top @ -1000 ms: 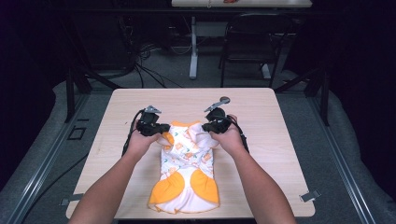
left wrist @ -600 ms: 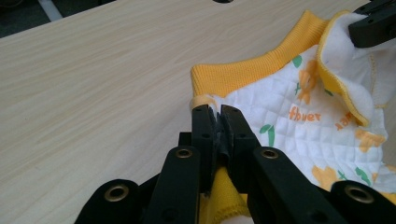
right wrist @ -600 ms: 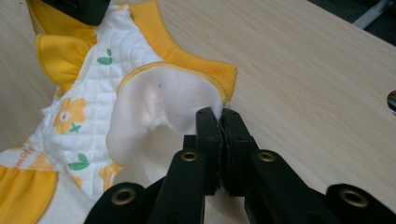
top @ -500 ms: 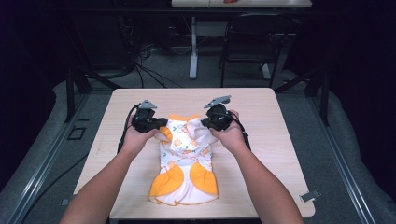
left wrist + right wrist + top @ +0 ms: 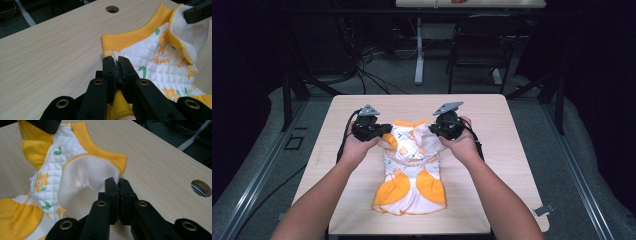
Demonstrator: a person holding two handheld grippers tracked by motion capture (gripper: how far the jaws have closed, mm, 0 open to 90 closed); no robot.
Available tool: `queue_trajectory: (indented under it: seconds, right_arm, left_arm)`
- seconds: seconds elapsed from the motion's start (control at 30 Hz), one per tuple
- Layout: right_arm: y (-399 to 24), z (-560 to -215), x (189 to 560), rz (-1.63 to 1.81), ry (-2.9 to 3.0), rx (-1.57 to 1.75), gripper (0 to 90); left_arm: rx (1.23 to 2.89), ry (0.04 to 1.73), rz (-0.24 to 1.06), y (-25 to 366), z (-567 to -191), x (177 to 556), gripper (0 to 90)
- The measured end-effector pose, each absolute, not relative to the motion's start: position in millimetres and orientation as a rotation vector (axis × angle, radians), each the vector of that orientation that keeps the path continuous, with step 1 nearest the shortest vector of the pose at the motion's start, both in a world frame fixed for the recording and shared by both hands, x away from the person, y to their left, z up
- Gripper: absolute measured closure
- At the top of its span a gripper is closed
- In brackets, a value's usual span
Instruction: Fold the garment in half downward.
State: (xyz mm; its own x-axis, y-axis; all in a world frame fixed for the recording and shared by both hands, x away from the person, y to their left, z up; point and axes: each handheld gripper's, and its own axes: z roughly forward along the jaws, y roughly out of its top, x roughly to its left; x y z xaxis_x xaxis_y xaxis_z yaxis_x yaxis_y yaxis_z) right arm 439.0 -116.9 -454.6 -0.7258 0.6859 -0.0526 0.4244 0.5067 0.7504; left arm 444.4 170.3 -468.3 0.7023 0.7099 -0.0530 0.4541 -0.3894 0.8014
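One pale wooden table point(image 5: 492, 115), dark room

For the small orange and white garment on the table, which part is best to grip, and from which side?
Probably the ribbed orange collar band at its two corners, coming from the outer sides: the garment lies flat, and that thick edge stands up there.

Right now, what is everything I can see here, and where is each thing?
baby garment: one, white quilted with orange trim and flower print, flat on the table's middle.
table: one, light wood, centre; a round hole near its far edge.
chair: one, dark, on the floor beyond the table.
cables: several, black, on the floor beyond the table.
left gripper: one, black, shut on the garment's shoulder.
right gripper: one, black, shut on the opposite shoulder.
forearms: two, entering from below.
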Motion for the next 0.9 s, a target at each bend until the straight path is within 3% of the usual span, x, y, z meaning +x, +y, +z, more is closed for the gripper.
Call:
queue_trajectory:
  seconds: [0.9]
  right_arm:
    - [-118, -476, 391, 1.045, 2.491, 0.826, 87.0]
  left_arm:
    - [2.101, 0.799, 0.322, 180, -493, 400, 84.7]
